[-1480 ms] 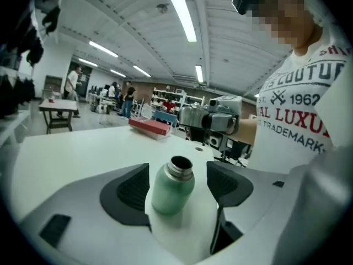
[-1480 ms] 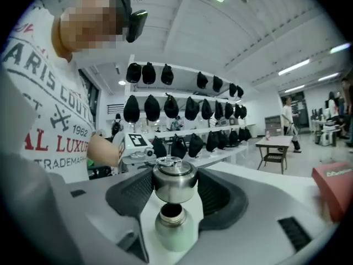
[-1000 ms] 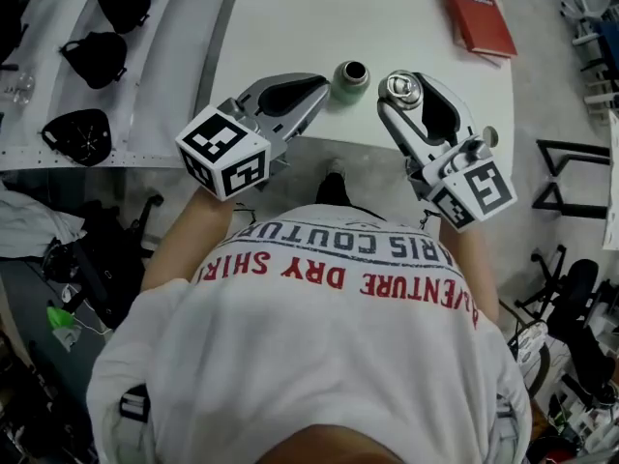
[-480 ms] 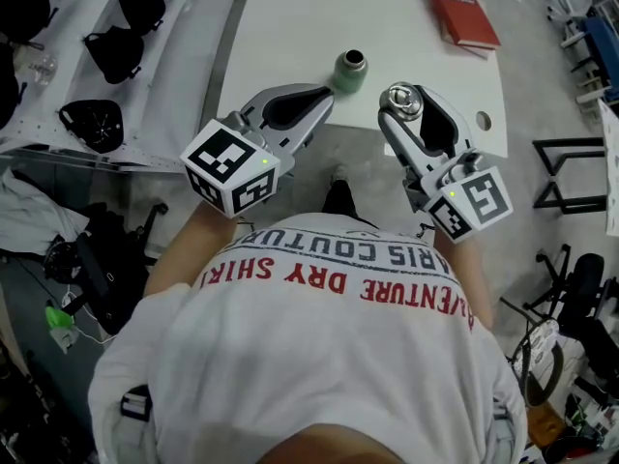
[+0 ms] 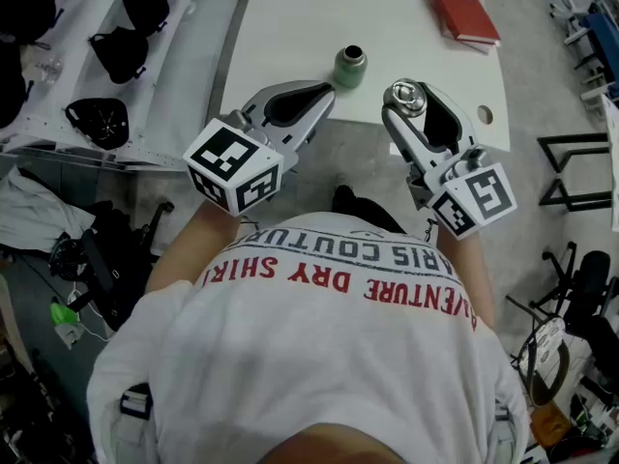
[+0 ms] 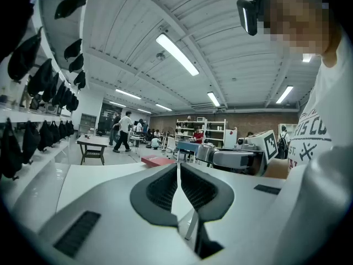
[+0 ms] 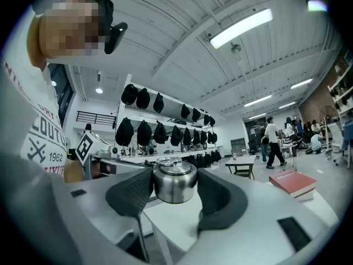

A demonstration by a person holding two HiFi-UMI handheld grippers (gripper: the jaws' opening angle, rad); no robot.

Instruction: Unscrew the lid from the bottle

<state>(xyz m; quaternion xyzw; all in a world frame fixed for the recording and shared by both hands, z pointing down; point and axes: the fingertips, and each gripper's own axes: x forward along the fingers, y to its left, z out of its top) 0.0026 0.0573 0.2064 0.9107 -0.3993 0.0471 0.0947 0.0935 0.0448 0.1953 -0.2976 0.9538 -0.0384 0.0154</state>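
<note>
Only your head view caught the green bottle (image 5: pixel 349 67): upright, mouth open, near the near edge of the bench (image 5: pixel 290 17), with a red book (image 5: pixel 461 10) at the far right corner. The right gripper (image 7: pixel 175 195) view showed its fingers (image 7: pixel 131 192) clamped on the steel lid (image 7: pixel 175 184), clear of the bottle. The left gripper (image 6: pixel 178 170) view showed fingers clenched together, empty.

White T-shirt (image 5: pixel 319 385), red and dark lettering (image 5: pixel 387 286)
</note>
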